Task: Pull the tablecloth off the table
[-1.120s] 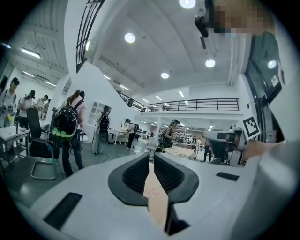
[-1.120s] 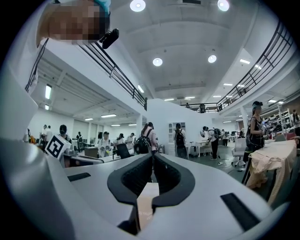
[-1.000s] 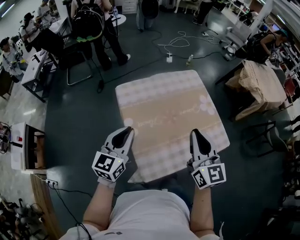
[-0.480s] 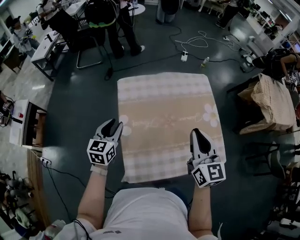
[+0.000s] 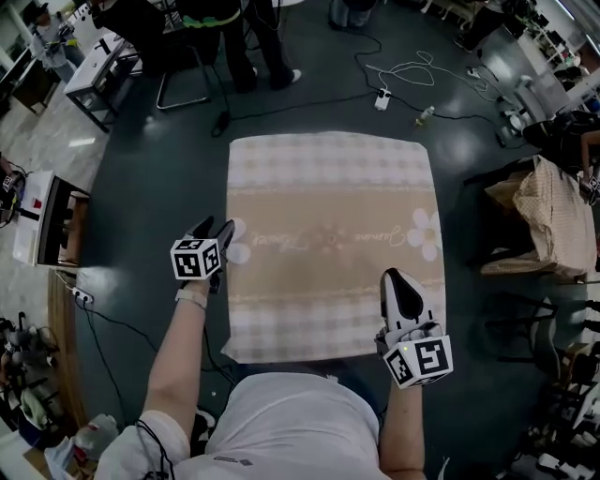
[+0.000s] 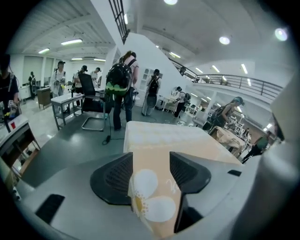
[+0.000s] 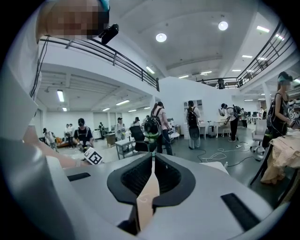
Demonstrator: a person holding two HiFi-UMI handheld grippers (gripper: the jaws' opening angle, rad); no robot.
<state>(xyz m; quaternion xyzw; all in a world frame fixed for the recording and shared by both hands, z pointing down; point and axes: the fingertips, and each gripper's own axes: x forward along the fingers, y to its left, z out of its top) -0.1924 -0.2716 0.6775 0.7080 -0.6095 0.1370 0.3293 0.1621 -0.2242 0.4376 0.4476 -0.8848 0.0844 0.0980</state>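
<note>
The beige and checked tablecloth lies spread flat over the square table. My left gripper is at the cloth's left edge, beside the white flower print. Its jaws are opening and stand apart, and the flowered edge of the tablecloth lies loose between them in the left gripper view, where the gripper frames it. My right gripper is over the front right part of the cloth. In the right gripper view that gripper is shut on a thin fold of the tablecloth.
Several people stand by desks and a chair at the back left. Cables and a power strip lie on the dark floor behind the table. A second table with a checked cloth is at the right, and a white cabinet is at the left.
My left gripper has moved from the cloth's front left corner up along its left edge, and its jaws have gone from shut to apart. The right gripper stays shut on the cloth.
</note>
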